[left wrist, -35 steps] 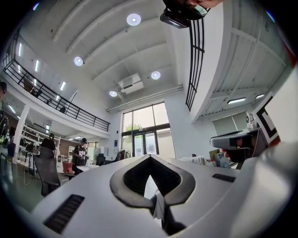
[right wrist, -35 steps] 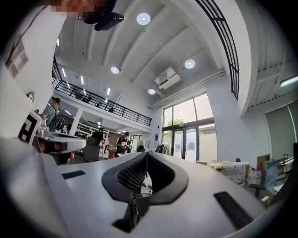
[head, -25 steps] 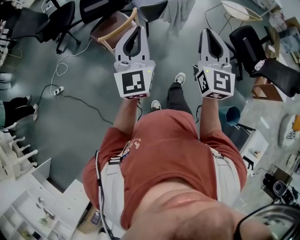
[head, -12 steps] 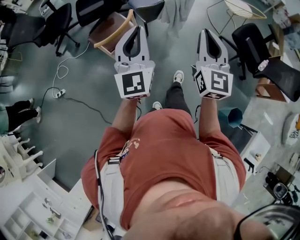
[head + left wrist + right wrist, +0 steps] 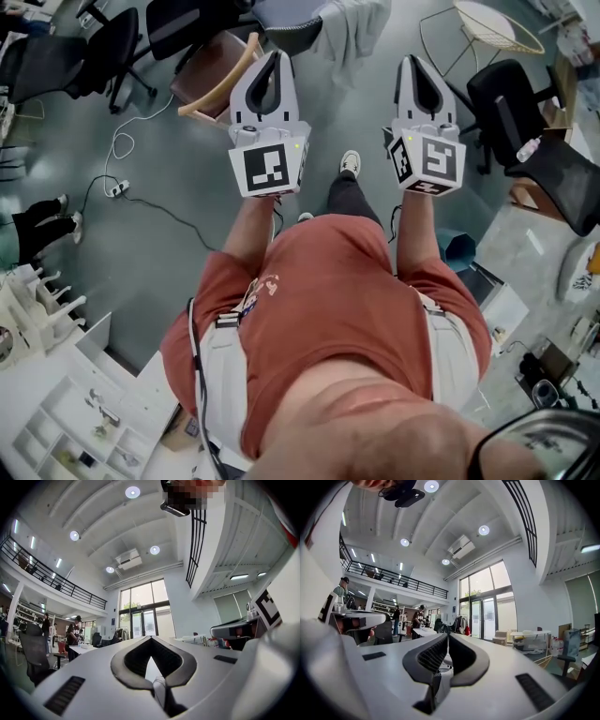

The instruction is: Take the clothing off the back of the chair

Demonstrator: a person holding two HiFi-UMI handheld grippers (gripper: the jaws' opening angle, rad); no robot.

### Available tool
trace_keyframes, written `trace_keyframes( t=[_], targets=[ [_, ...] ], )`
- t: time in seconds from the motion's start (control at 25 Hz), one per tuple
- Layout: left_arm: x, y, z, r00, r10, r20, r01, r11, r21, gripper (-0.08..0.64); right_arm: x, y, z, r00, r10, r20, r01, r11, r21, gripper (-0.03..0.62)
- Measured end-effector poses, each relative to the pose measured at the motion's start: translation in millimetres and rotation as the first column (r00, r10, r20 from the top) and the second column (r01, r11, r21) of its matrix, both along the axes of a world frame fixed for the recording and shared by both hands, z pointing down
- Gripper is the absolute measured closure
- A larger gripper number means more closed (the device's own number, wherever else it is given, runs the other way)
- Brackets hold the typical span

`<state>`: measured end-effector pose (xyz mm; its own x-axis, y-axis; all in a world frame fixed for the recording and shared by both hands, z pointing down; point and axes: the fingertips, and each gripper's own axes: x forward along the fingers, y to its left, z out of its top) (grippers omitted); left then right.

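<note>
- Ahead of both tools, at the top of the head view, the pale clothing (image 5: 354, 26) hung over a dark chair (image 5: 292, 28), in line with the gap between the two grippers and touched by neither.
- Left gripper (image 5: 273, 56): jaws pressed together at the tips, nothing between them; pointed forward.
- Right gripper (image 5: 413, 62): jaws likewise closed on nothing, held alongside the left one.
- Below the grippers lay a grey-green floor (image 5: 141, 272), with a power strip (image 5: 114, 186) left of the left gripper.
- A wood-framed chair (image 5: 211, 80) stood just left of the left gripper's tip; black office chairs (image 5: 497, 94) and a white wire chair (image 5: 487, 23) stood to the right of the right gripper.
- Behind the left gripper, white shelving (image 5: 56, 422) filled the lower corner.
- Beyond the jaws, the gripper views showed a tall hall: round ceiling lamps (image 5: 132, 491), a railed gallery (image 5: 393, 581), glazed doors (image 5: 143, 623) and people (image 5: 74, 632) at tables.
</note>
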<state>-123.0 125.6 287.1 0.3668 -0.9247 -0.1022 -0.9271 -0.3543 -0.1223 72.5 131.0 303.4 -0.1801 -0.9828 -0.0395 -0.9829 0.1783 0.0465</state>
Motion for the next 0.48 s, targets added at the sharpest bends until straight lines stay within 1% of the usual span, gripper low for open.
trace_keyframes(
  t=[0.24, 0.28, 0.4, 0.48],
  targets=[
    [49.9, -67.2, -4.6, 1.0, -0.013, 0.01, 0.013, 1.0, -0.016, 0.546, 47.7, -70.7, -1.7, 1.0, -0.024, 0.019, 0.025, 1.0, -0.015, 0.568],
    [59.0, -78.2, -6.8, 1.0, -0.015, 0.004, 0.015, 1.0, -0.012, 0.546, 56.7, -81.8, -2.0, 0.999, -0.027, 0.021, 0.028, 1.0, -0.015, 0.568],
    [87.2, -109.4, -19.8, 0.998, -0.029, -0.054, 0.03, 0.999, 0.028, 0.546, 85.9, -112.1, -4.5, 0.999, -0.036, 0.025, 0.037, 0.999, -0.015, 0.568],
    [107.7, -126.9, -22.1, 0.998, -0.033, -0.052, 0.034, 0.999, 0.032, 0.546, 107.5, -130.6, -6.1, 0.999, -0.044, 0.032, 0.044, 0.999, -0.012, 0.568]
  ],
)
